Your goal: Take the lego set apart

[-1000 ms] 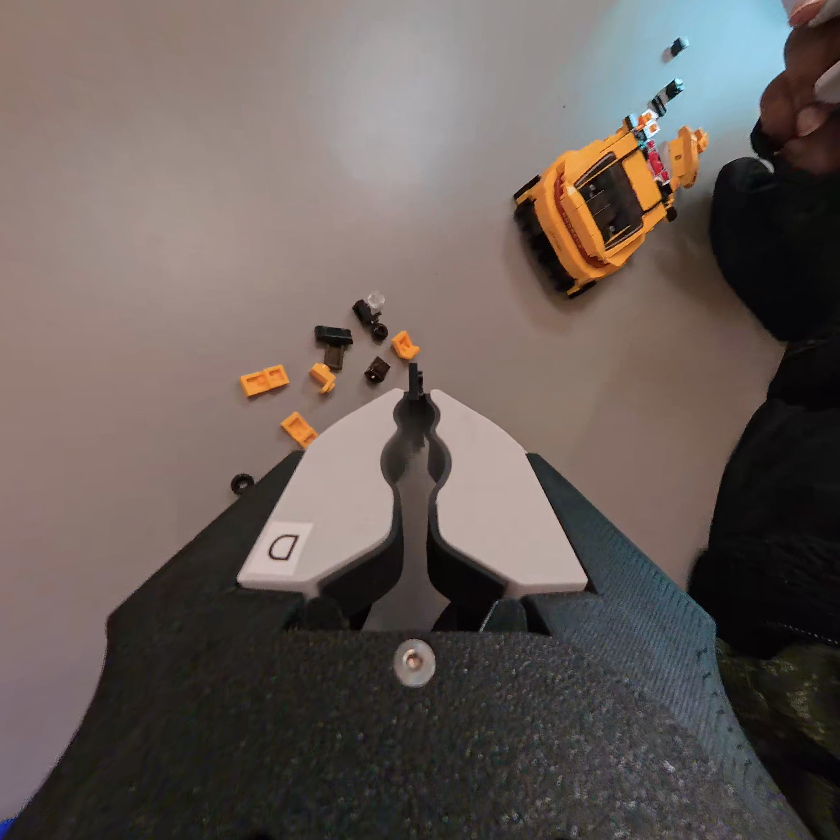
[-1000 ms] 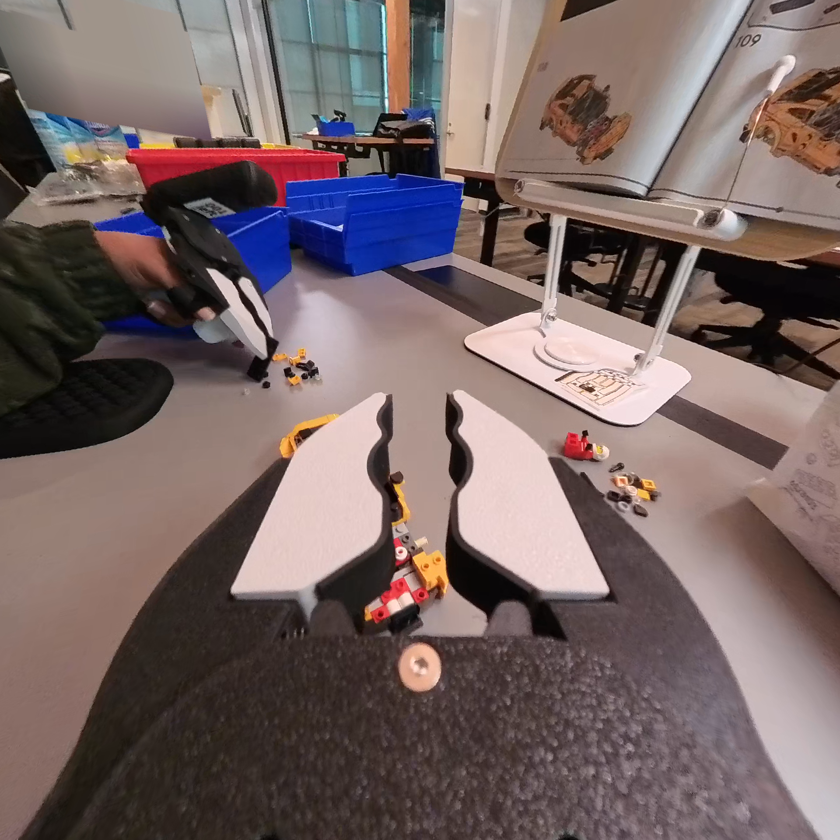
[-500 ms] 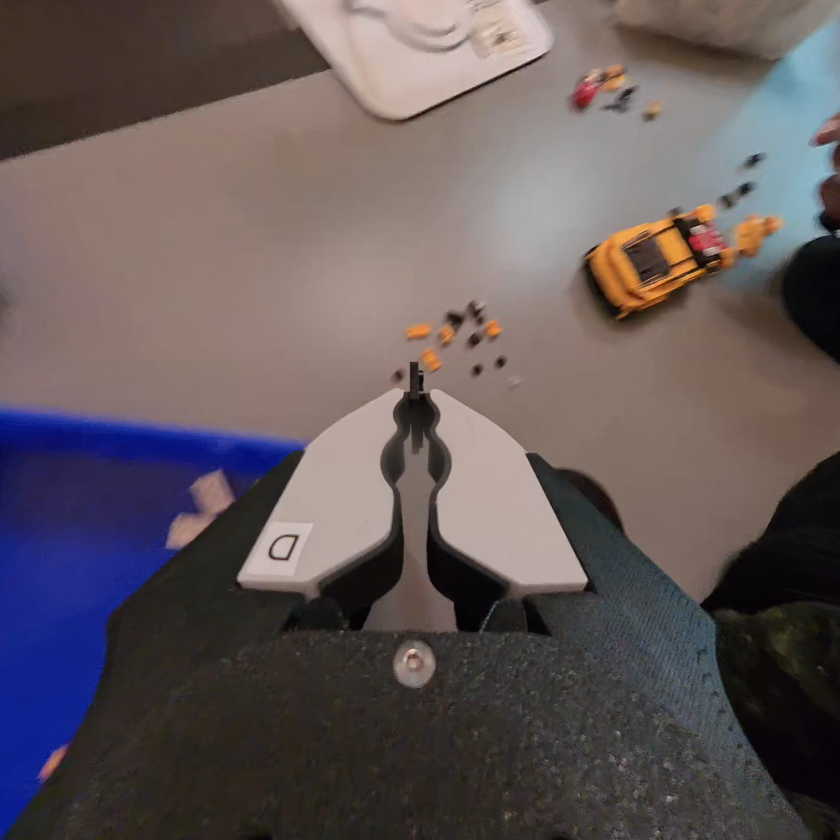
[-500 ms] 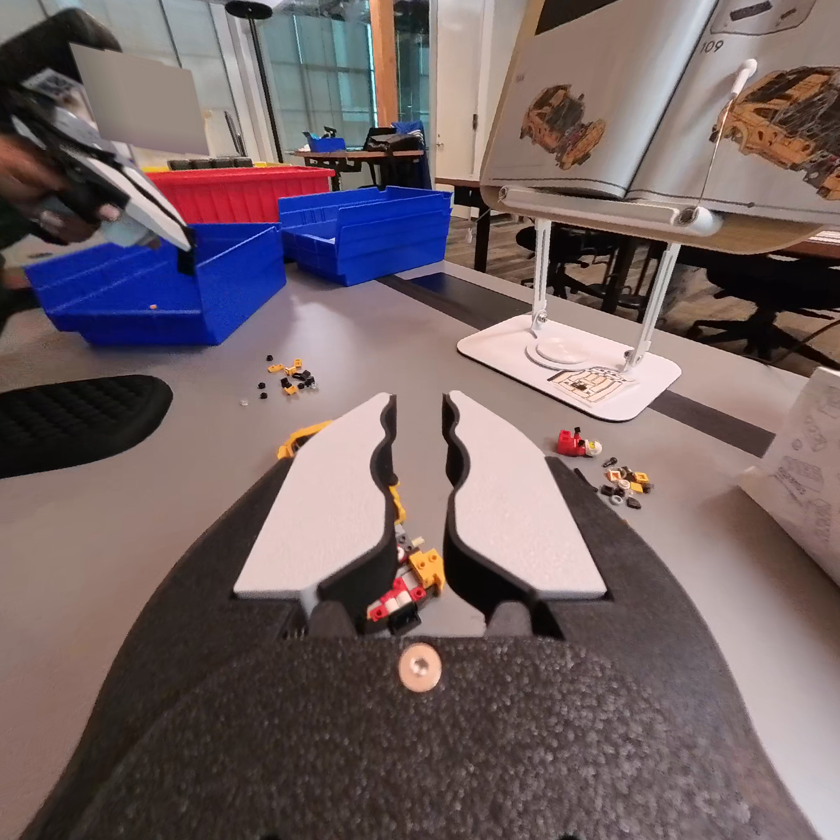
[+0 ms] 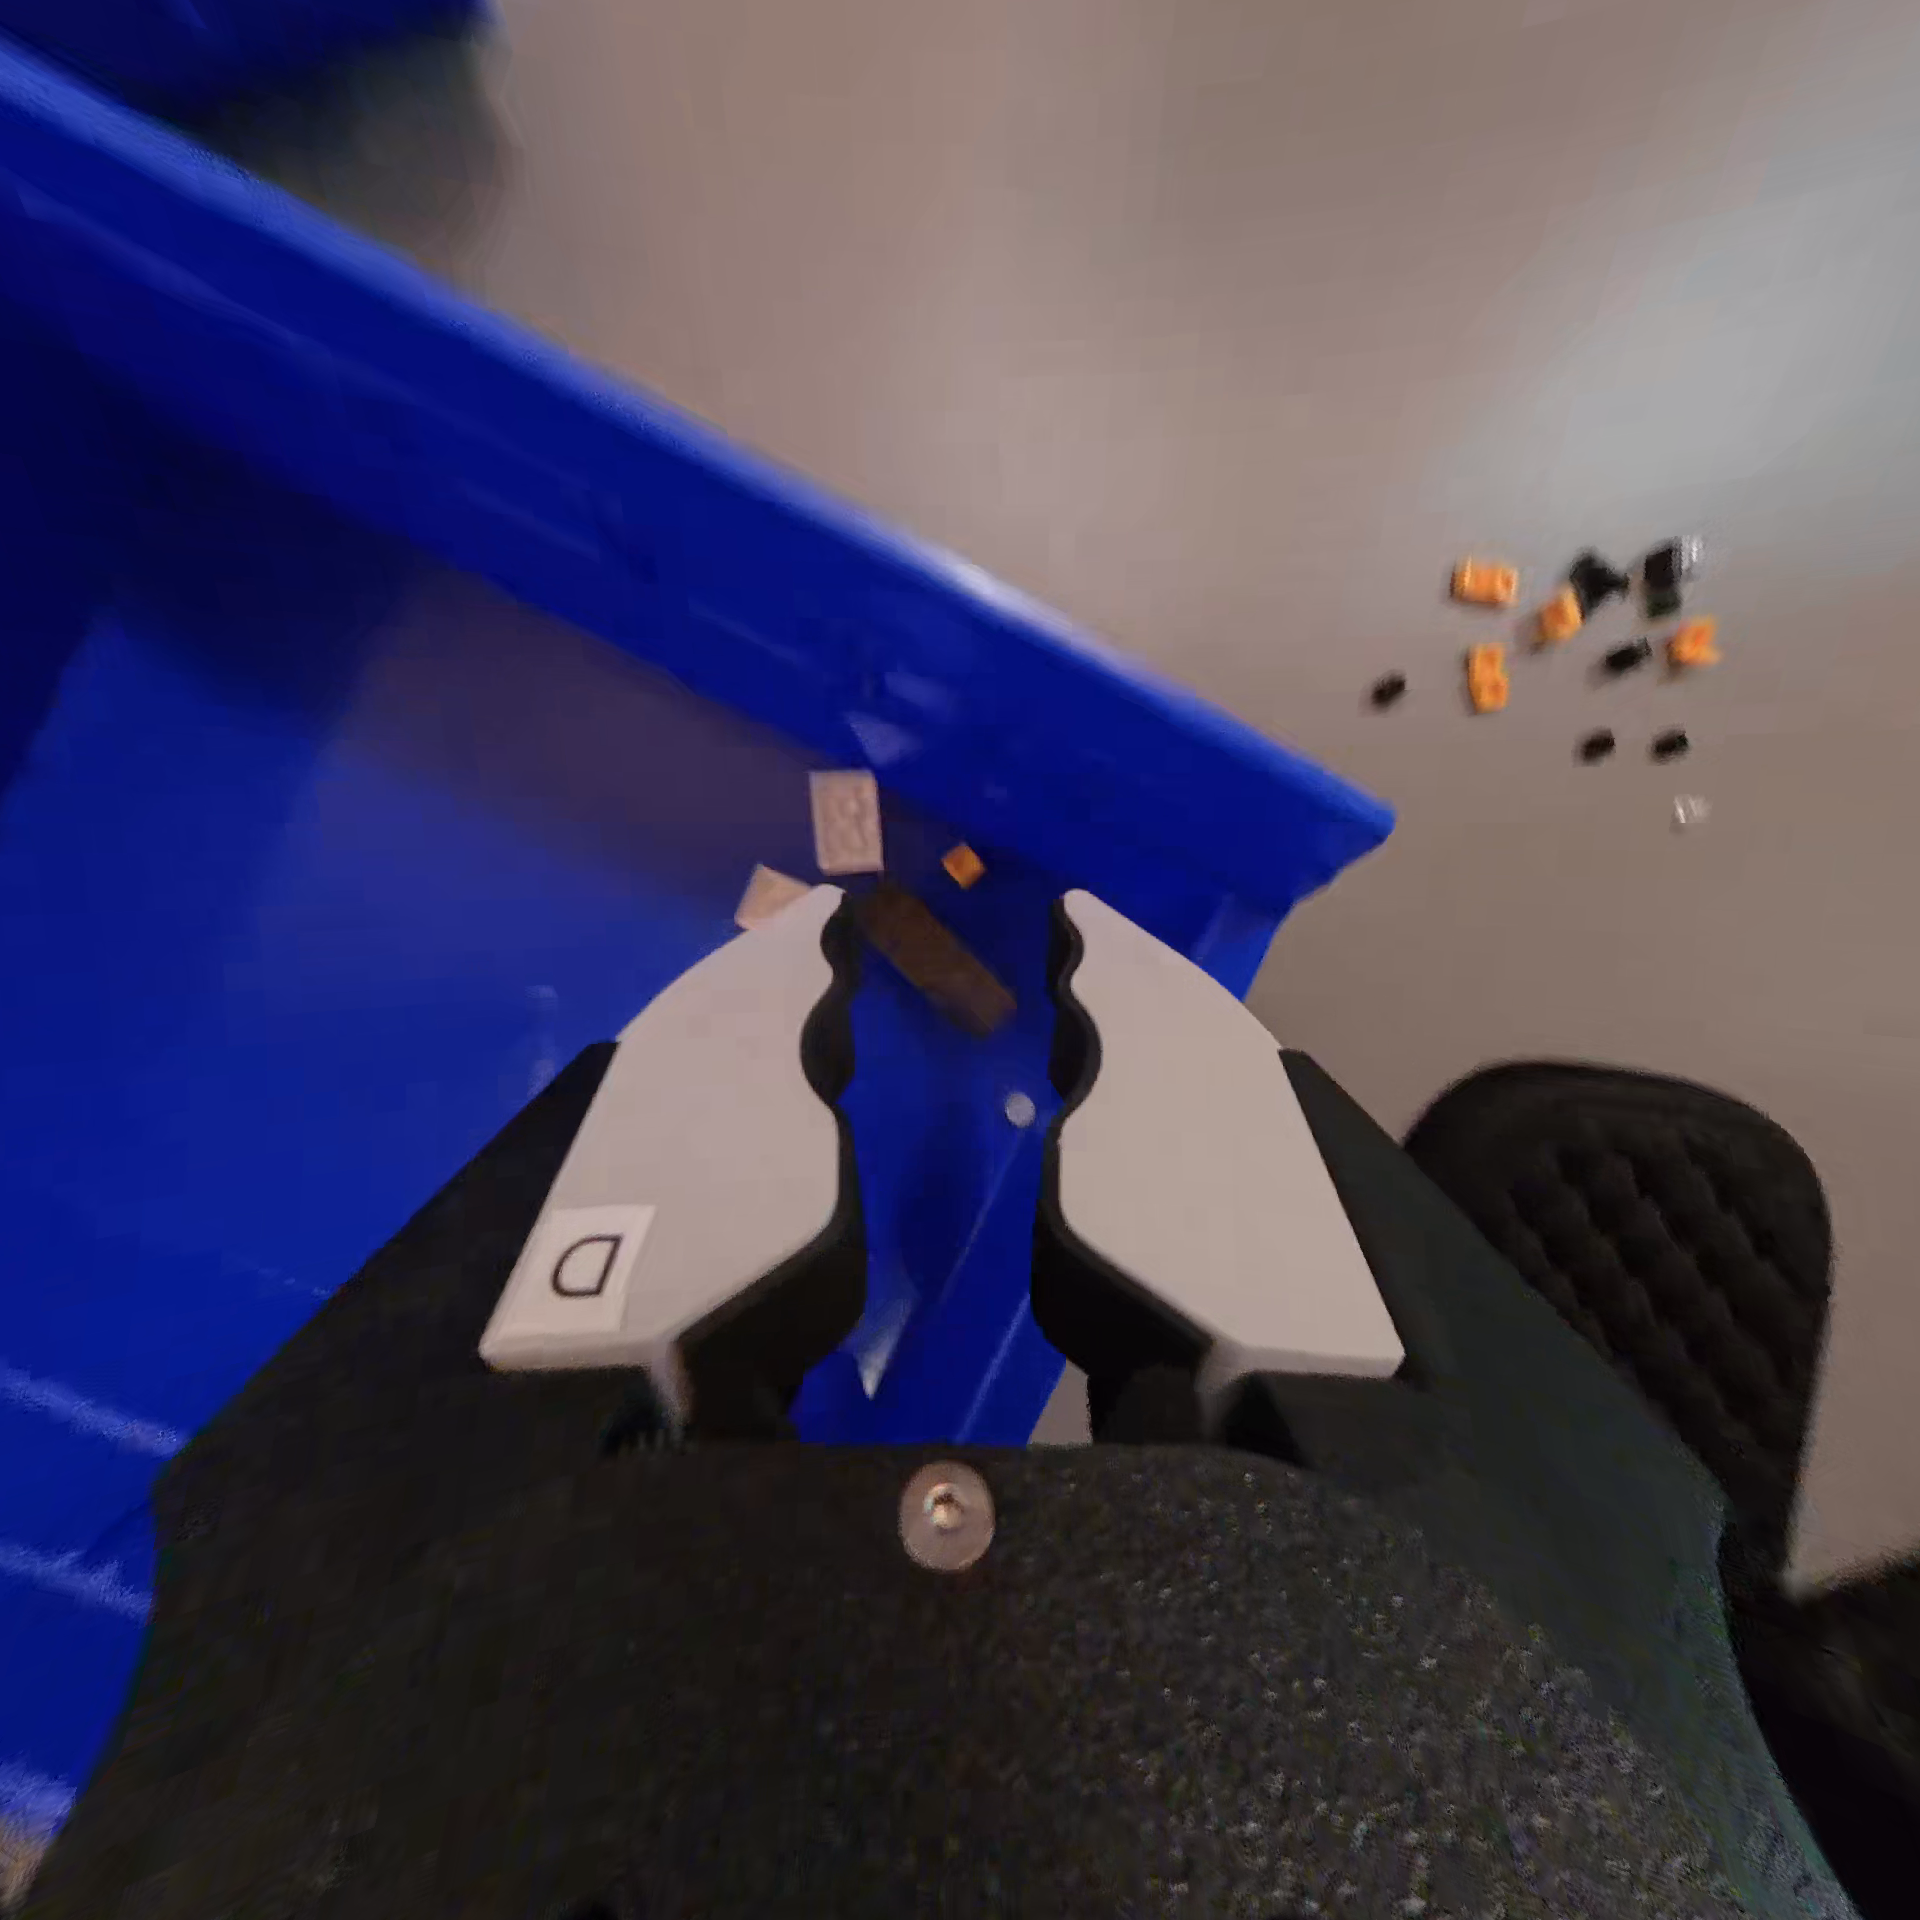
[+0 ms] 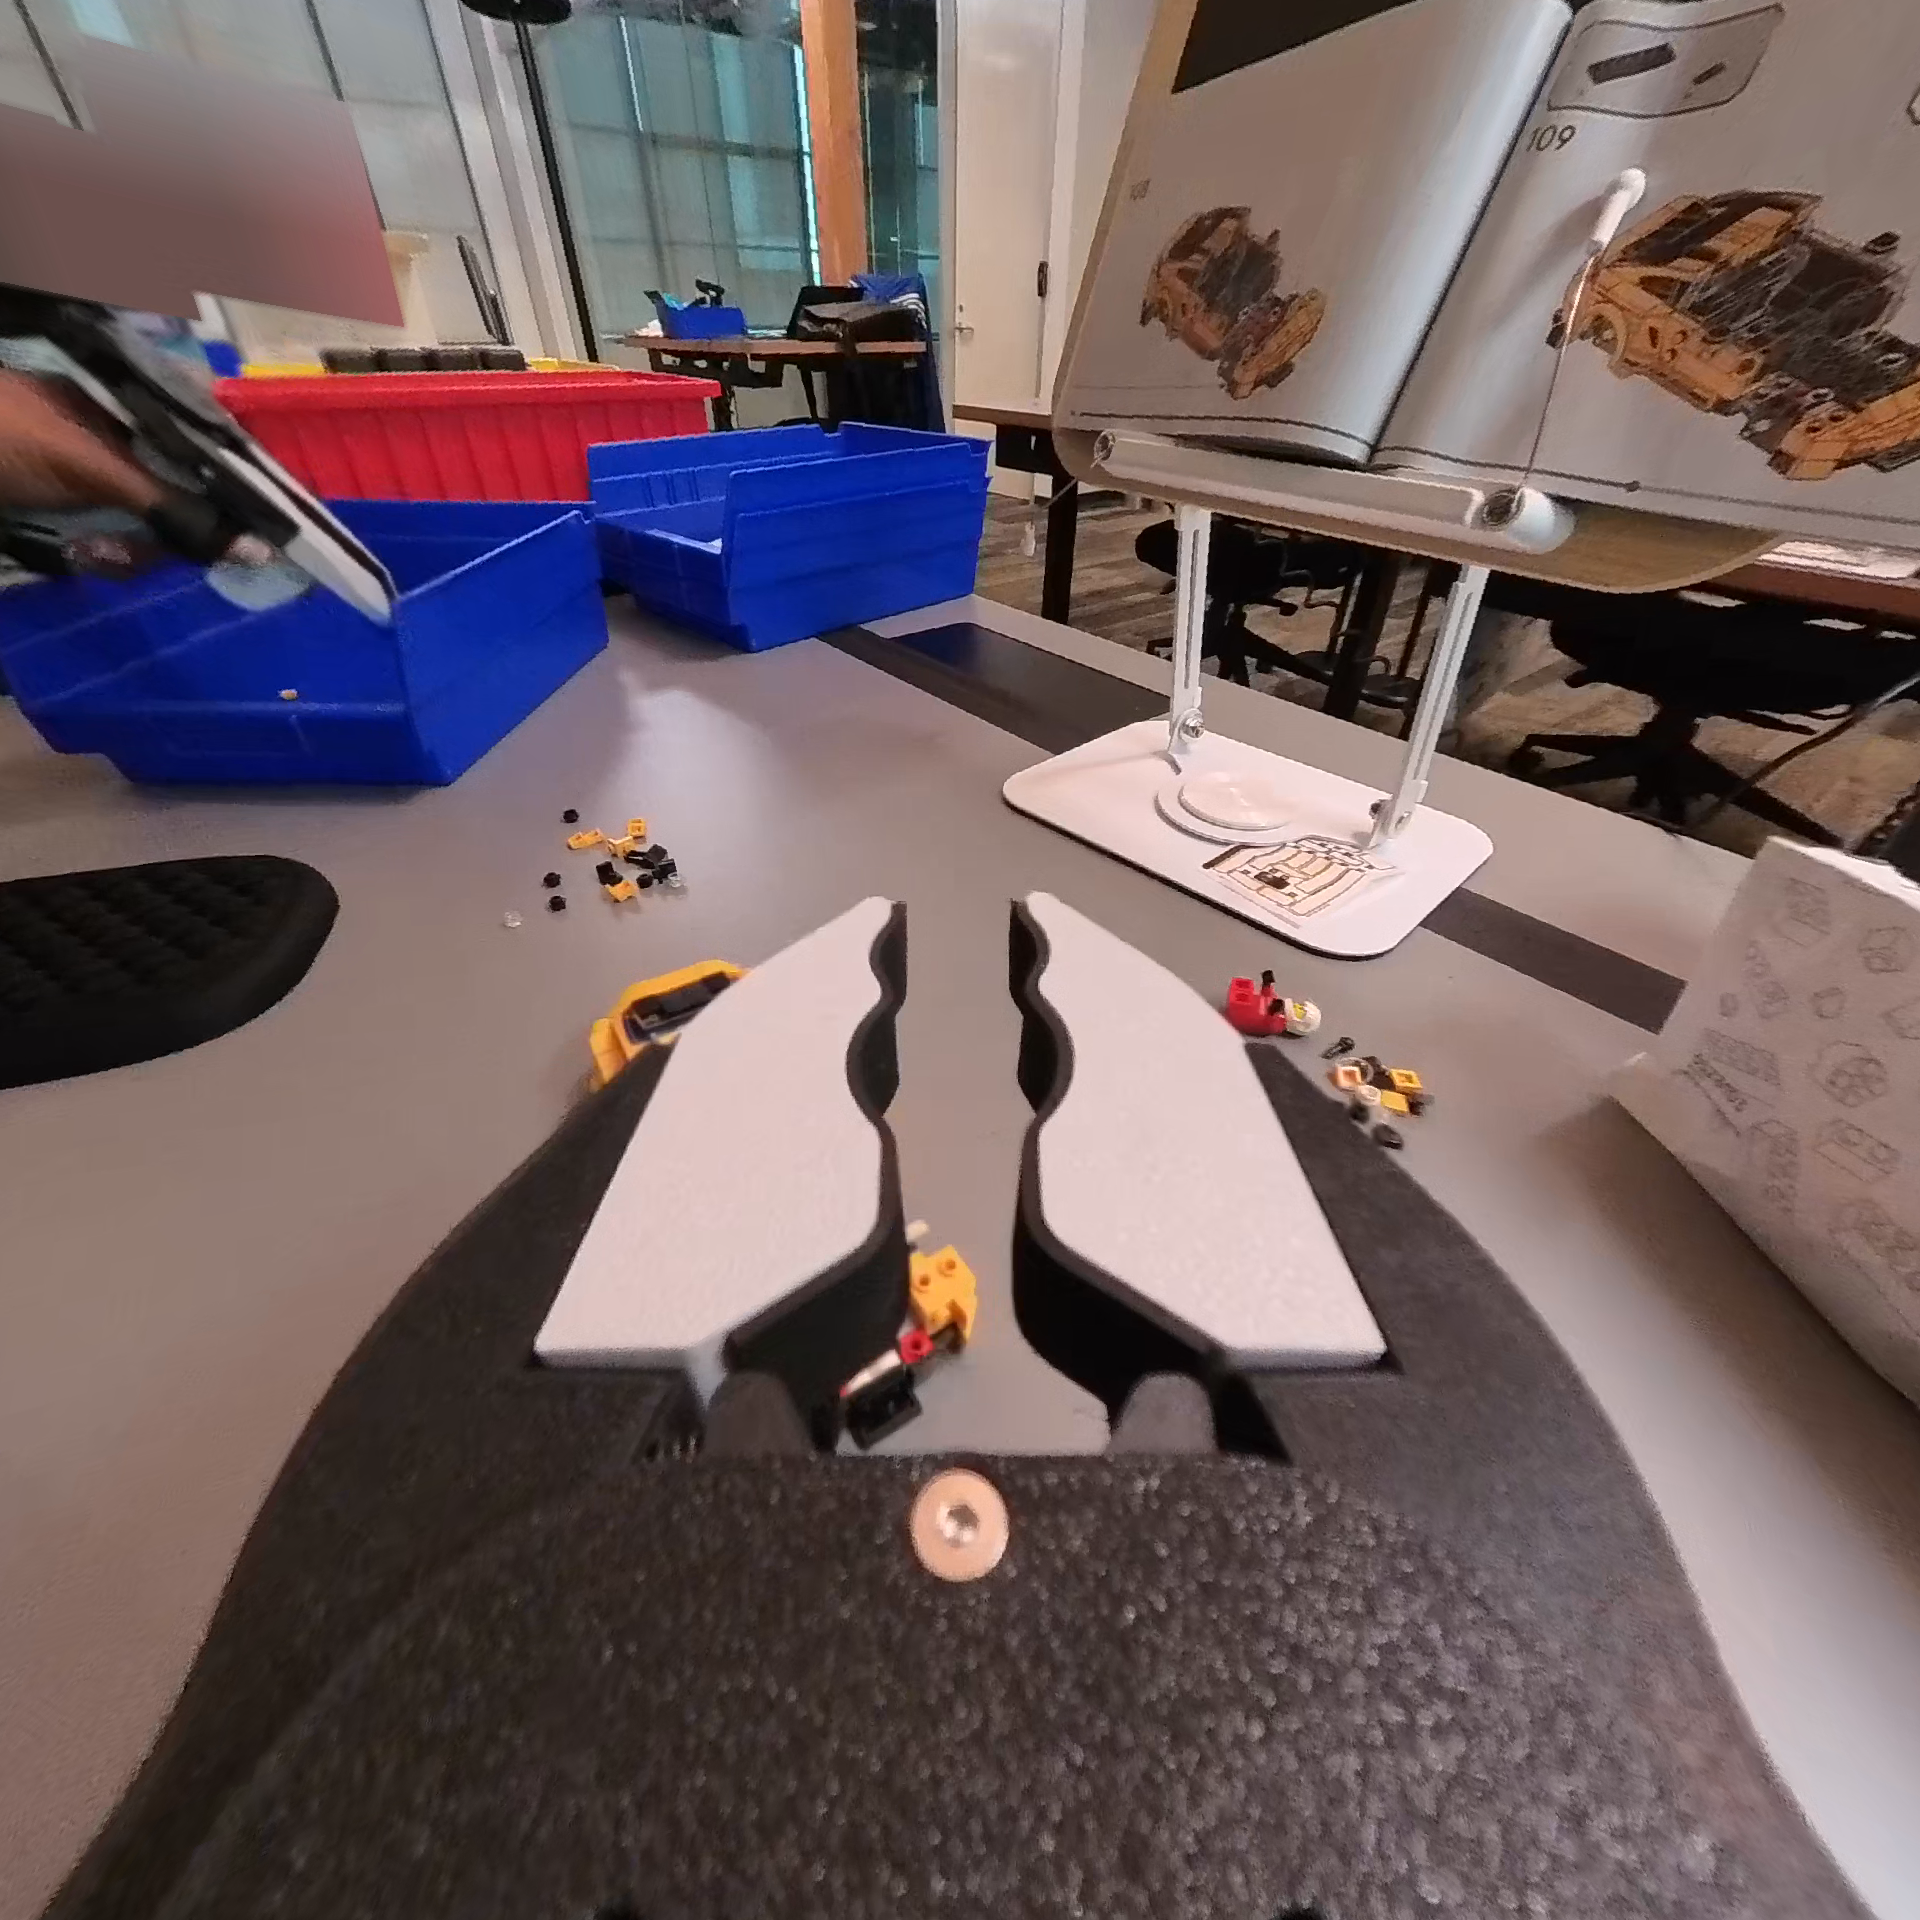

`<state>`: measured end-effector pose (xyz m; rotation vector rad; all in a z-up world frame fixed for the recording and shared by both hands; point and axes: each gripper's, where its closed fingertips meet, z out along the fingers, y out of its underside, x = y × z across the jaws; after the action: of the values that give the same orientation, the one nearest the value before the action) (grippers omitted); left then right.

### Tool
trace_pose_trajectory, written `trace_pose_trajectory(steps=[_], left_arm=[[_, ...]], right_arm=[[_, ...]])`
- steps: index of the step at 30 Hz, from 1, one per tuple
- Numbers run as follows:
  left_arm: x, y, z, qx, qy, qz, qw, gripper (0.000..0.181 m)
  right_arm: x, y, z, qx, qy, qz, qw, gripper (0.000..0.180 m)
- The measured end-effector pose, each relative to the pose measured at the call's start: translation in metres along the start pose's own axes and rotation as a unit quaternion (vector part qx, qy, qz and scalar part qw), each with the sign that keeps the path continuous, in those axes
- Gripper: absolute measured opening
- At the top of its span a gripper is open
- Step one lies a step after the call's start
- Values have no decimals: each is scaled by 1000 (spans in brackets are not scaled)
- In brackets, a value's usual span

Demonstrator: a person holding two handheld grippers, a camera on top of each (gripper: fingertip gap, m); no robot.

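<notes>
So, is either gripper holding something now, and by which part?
Nothing is held. The left gripper is open over the blue bin; a dark piece shows unclamped between its fingers. The right gripper is open above the yellow car.

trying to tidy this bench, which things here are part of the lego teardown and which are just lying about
Part of the job:
- yellow lego car
- loose pieces pile
- blue bin with dropped pieces
- left tool, open over the bin
- right tool, open

Lying about:
- red bin
- black wrist pad
- paper bag

Lettered sticker (image 5: 575, 1270) (left gripper (image 5: 951, 914)) and page-numbered booklet (image 6: 1351, 260).
</notes>
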<state>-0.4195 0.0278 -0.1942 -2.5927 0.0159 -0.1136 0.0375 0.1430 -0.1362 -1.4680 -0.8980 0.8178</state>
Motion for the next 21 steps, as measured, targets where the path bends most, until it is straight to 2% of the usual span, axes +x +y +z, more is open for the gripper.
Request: trace_pose_trajectory(steps=[3, 6, 8, 11, 14, 17, 21], left_arm=[[20, -46, -32, 128, -43, 48, 990, 34], [98, -86, -51, 244, 20, 145, 959, 34], [160, -95, -43, 272, 81, 212, 935, 38], [251, -89, -9, 270, 191, 287, 899, 46], [313, -64, 41, 206, 266, 332, 881, 52], [334, -39, 81, 146, 275, 379, 872, 66], [334, -22, 104, 121, 264, 393, 873, 76]], right_arm=[[11, -2, -5, -1, 24, -15, 1000, 18], [28, -8, -15, 7, 55, -20, 998, 18], [40, -13, -24, 17, 77, -18, 997, 19], [54, -18, -37, 30, 98, -7, 995, 19], [61, -15, -44, 24, 104, -2, 994, 19], [65, -8, -45, 1, 101, -8, 995, 19], [66, 2, -41, -28, 98, -18, 995, 19]])
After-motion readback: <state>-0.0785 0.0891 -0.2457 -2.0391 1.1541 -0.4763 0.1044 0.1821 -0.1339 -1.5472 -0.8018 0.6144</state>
